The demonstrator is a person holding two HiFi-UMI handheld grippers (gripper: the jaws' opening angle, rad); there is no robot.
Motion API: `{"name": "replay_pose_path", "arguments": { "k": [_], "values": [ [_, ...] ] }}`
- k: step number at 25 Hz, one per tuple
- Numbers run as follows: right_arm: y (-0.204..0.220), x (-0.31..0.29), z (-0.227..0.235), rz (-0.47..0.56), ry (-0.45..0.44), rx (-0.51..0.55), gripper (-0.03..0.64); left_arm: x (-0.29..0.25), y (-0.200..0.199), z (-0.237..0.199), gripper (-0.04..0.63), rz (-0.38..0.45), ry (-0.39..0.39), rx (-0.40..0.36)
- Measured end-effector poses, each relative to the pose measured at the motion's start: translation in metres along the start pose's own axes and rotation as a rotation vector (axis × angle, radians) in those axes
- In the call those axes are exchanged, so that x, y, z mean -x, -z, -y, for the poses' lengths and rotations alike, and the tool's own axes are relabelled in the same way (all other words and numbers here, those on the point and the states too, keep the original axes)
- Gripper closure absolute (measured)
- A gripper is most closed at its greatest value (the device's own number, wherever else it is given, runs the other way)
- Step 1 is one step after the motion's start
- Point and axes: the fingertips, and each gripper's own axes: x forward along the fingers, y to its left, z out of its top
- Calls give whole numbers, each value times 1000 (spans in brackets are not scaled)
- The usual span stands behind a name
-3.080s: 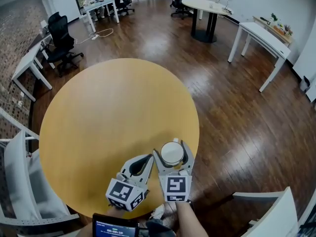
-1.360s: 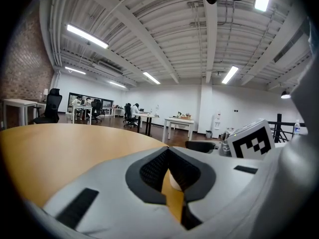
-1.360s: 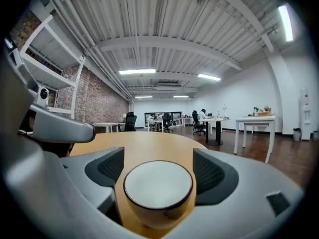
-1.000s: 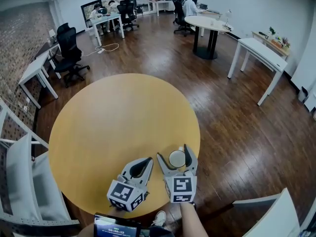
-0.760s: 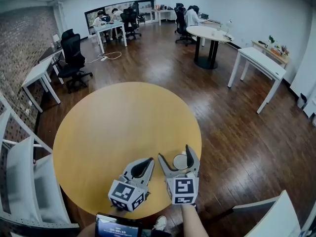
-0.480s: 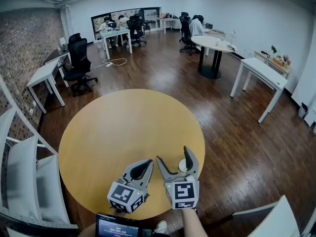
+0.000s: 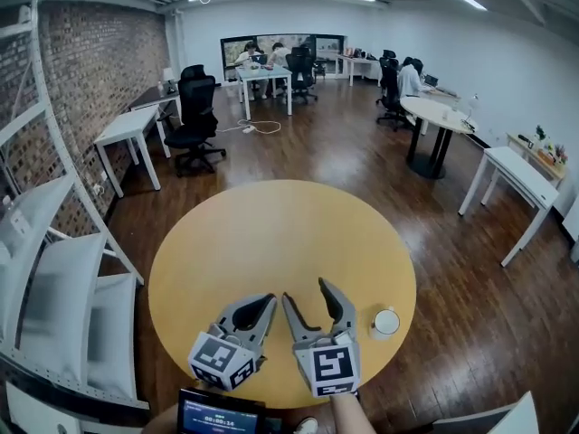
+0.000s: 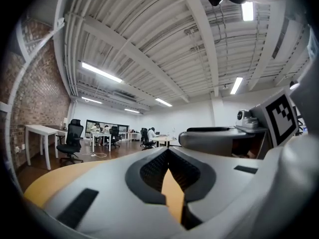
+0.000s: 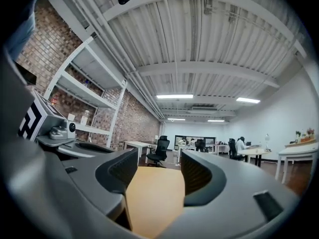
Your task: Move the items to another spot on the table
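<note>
A small round white cup (image 7: 386, 322) stands alone on the round yellow table (image 7: 271, 233), near its front right edge. My right gripper (image 7: 308, 293) hovers over the table's front, left of the cup and apart from it. Its jaws are closing and nothing lies between them; in the right gripper view (image 9: 154, 171) only bare tabletop shows in the gap. My left gripper (image 7: 261, 303) sits just left of the right one, and in the left gripper view (image 8: 168, 154) its jaws meet at the tips with nothing held.
A white shelf rack (image 7: 54, 269) stands close to the table's left side. A small screen (image 7: 213, 416) sits at the bottom edge. Black office chairs (image 7: 193, 116), white desks (image 7: 127, 129) and a round table (image 7: 437, 116) stand farther off on the wood floor.
The white cup, earlier between the right gripper's jaws, now stands free to its right. The right gripper has drawn back leftward with its jaws narrower. The head view has tilted up.
</note>
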Motion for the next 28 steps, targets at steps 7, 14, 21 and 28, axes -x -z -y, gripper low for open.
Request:
{"name": "replay_pose_path", "arguments": {
  "k": [7,14,21,28],
  "values": [
    [-11,-29,-71,0,-79,8,490,49,-14,-55,584,13,-79,-43],
    [-15,-50,-120,-2,-159,-24,593,77,-25,-92,584,33,-117,-32],
    [-16,-56,-131,7,-153,-48,606,88,-24,-101,584,34,-121,-40],
    [-11,-53,-132,-6,-145,-15,606,90,-22,-99,584,39,-119,-31]
  ]
}}
